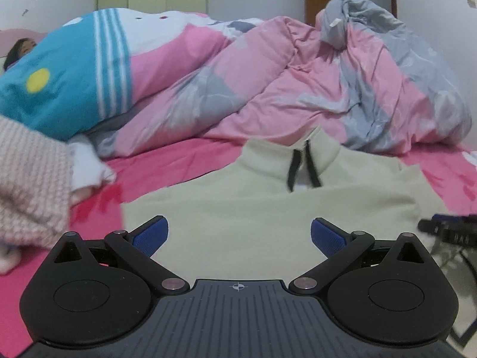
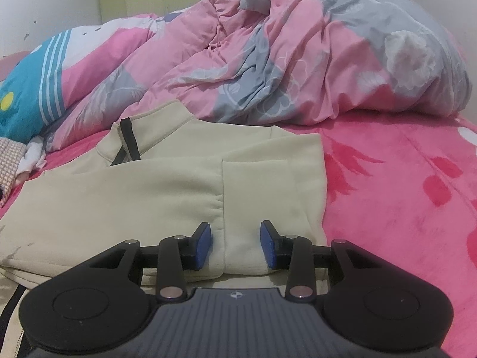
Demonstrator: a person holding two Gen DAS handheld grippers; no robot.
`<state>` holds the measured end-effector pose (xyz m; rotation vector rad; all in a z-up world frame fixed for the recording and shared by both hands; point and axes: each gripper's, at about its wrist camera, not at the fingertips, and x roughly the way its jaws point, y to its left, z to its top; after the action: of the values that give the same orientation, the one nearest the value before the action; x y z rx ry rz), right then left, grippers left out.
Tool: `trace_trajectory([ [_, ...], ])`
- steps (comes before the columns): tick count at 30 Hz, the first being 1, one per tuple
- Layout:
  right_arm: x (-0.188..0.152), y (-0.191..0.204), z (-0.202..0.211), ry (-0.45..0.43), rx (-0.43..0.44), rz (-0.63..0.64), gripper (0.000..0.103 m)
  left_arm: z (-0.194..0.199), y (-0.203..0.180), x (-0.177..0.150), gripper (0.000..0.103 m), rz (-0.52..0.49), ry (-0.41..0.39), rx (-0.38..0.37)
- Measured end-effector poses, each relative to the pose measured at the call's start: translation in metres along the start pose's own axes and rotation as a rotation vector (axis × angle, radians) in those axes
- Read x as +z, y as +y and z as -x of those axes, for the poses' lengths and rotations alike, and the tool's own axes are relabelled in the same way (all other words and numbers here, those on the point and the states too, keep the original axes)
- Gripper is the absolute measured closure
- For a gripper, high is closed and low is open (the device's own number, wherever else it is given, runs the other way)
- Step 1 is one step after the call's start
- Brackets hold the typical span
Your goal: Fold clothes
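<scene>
A cream zip-neck jacket (image 1: pixel 238 197) lies flat on the pink bed sheet (image 1: pixel 167 167), collar and dark zipper (image 1: pixel 301 167) toward the quilt. In the right wrist view the jacket (image 2: pixel 134 197) has its right sleeve (image 2: pixel 256 197) folded in over the body. My right gripper (image 2: pixel 236 244) sits low over the sleeve cuff with the cuff between its blue pads; a gap shows beside the left pad (image 2: pixel 204 244), so it stands open. My left gripper (image 1: pixel 238 235) hovers wide open above the jacket's lower body, holding nothing. The right gripper's dark tip (image 1: pixel 447 229) shows at the right edge of the left wrist view.
A bulky pink and grey quilt (image 1: pixel 298 83) is heaped just behind the collar. A blue and pink cushion (image 1: pixel 68 83) lies at the left, with a person's head (image 1: pixel 21 50) beyond it. A pink knit garment (image 1: pixel 29 179) and white cloth (image 1: pixel 89 167) lie left of the jacket.
</scene>
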<state>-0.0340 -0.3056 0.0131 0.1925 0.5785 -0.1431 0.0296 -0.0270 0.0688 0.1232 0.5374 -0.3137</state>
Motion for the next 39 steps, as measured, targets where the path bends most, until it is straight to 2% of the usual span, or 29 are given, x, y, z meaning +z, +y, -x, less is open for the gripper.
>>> trace_trajectory([
  [4, 0.0, 0.001, 0.0, -0.001, 0.0, 0.002, 0.064, -0.036, -0.02, -0.014, 0.0, -0.053, 0.073, 0.023],
  [8, 0.0, 0.002, 0.001, 0.001, -0.003, 0.01, 0.062, -0.057, -0.02, -0.038, 0.0, -0.047, 0.115, 0.041],
  [12, 0.009, 0.005, 0.005, 0.029, -0.008, 0.017, 0.061, -0.058, -0.014, -0.037, 0.0, -0.023, 0.123, 0.029],
  [15, 0.022, 0.016, 0.018, -0.002, 0.006, 0.021, 0.061, -0.059, -0.015, -0.038, 0.0, -0.025, 0.117, 0.032],
  [18, 0.032, 0.038, 0.021, -0.041, 0.029, 0.12, 0.061, -0.06, -0.014, -0.038, 0.0, -0.02, 0.115, 0.03],
  [21, 0.029, 0.041, -0.001, -0.014, -0.032, 0.188, 0.061, -0.06, -0.015, -0.037, 0.0, -0.018, 0.114, 0.029],
  [27, 0.012, 0.014, -0.02, 0.017, -0.048, 0.095, 0.06, -0.059, -0.017, -0.038, 0.0, -0.036, 0.109, 0.04],
  [36, 0.011, 0.011, -0.022, 0.018, -0.03, 0.087, 0.054, -0.059, -0.017, -0.034, 0.0, -0.043, 0.12, 0.044],
  [39, 0.011, 0.011, -0.022, 0.018, -0.024, 0.083, 0.053, -0.047, -0.014, -0.028, 0.0, -0.05, 0.105, 0.079],
])
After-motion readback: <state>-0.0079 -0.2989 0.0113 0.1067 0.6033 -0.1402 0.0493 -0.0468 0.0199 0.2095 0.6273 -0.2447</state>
